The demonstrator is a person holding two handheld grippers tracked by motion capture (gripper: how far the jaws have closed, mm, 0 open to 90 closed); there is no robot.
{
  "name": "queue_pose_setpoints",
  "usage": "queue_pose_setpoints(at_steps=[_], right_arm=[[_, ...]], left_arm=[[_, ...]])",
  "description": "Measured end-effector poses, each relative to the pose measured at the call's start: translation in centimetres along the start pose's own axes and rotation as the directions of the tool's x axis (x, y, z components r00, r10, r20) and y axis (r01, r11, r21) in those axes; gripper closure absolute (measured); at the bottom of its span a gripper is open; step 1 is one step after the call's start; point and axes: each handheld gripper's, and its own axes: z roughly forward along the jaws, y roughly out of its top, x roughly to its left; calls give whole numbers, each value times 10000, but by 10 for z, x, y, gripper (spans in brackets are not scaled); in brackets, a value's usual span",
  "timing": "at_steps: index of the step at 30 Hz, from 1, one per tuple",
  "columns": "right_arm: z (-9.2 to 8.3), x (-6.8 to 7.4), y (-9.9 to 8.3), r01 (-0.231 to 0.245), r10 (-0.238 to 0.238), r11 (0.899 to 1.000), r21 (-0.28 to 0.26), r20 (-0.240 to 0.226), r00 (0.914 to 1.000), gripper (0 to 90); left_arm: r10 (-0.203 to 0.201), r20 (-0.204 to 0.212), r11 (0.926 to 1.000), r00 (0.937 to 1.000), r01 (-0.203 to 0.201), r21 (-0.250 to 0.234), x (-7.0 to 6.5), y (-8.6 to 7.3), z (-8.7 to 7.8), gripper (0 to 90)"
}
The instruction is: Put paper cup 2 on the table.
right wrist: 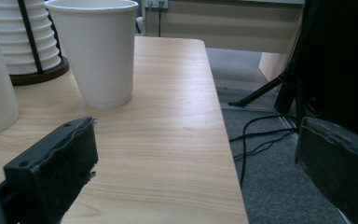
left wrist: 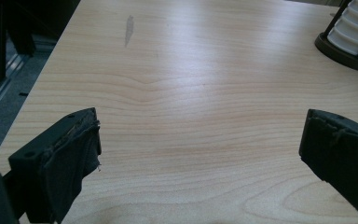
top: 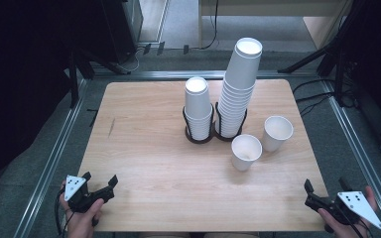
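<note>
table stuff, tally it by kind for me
loose paper cups: 2
cup stacks in holders: 2, short stack and tall stack
black holders: 2
total: 6

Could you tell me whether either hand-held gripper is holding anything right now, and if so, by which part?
Nothing is held. The left hand-held gripper and the right hand-held gripper are both open over the near table edge, apart from the two loose paper cups.
</note>
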Motion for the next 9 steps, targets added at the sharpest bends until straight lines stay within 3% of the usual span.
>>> queue_pose_setpoints(at_steps=[9], right_arm=[[0,0,-1,-99,99,9999,132,32,9999,0]], left_arm=[[3,2,9999,10000,-3,116,0,1,1,0]])
